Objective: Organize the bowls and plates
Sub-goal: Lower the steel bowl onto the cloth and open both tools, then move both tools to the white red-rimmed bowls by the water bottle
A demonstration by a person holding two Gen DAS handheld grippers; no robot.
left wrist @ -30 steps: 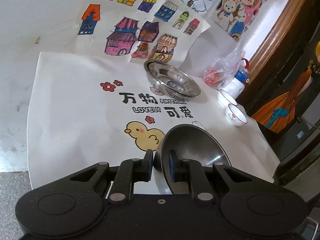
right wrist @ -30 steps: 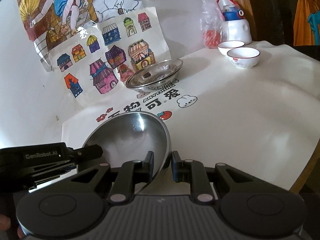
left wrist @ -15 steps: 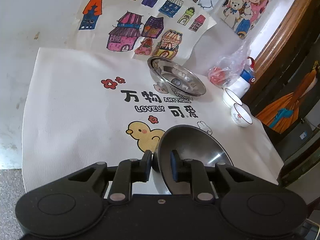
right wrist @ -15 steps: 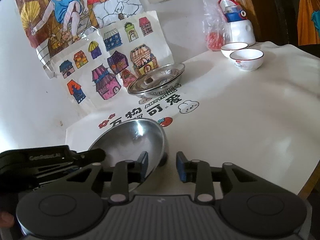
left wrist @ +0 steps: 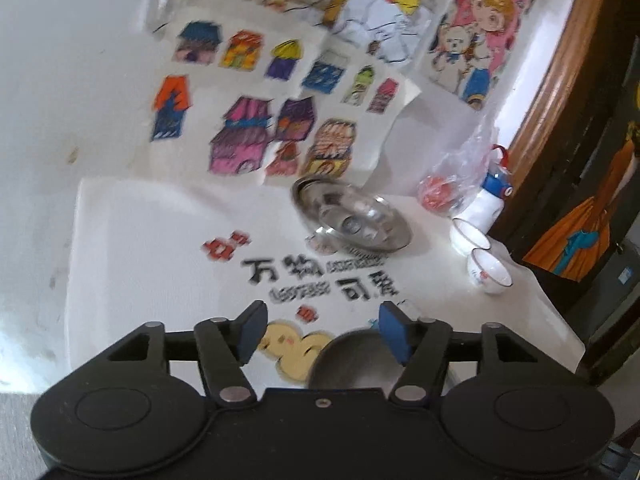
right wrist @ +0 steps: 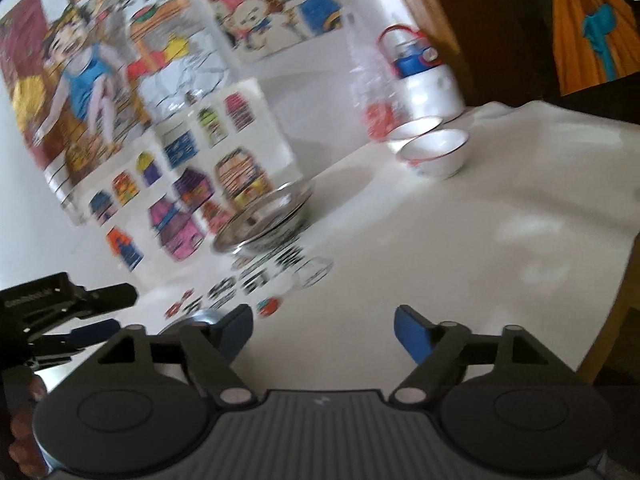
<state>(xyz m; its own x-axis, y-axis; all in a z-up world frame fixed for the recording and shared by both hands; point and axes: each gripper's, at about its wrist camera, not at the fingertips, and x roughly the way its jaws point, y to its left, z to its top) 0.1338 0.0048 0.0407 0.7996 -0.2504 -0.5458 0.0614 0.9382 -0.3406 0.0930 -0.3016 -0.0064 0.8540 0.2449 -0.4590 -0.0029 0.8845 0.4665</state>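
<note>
- Left gripper (left wrist: 322,330): fingers spread wide, blue pads facing each other, nothing between them. Its black body, seen from the right wrist view, carries small pale lettering too blurred to read.
- Right gripper (right wrist: 323,330): fingers wide apart, holding nothing.
- Steel bowl (left wrist: 352,360): resting on the mat just below the left gripper's right finger; only its upper part shows above the gripper body. In the right wrist view a sliver of its rim shows at the right gripper's left finger.
- Stacked steel dishes (left wrist: 352,216): at the mat's far edge, against the hanging drawings, well apart from the steel bowl.
- Two white bowls (left wrist: 478,256): red-rimmed, side by side and touching or nearly so, near the mat's right edge, just in front of the bottle.
- White mat (left wrist: 152,264): printed with large Chinese characters "万物" and "可爱", smaller Latin lines too blurred to read, red flowers and a yellow duck. Broad bare areas lie to the left of the print and, in the right wrist view, between the white bowls and the mat's near right edge.
- White bottle (right wrist: 428,80): blue-and-red cap, next to a clear plastic bag (left wrist: 460,176) with red contents.
- Coloured house drawings (left wrist: 272,120): on paper behind the dishes.
</note>
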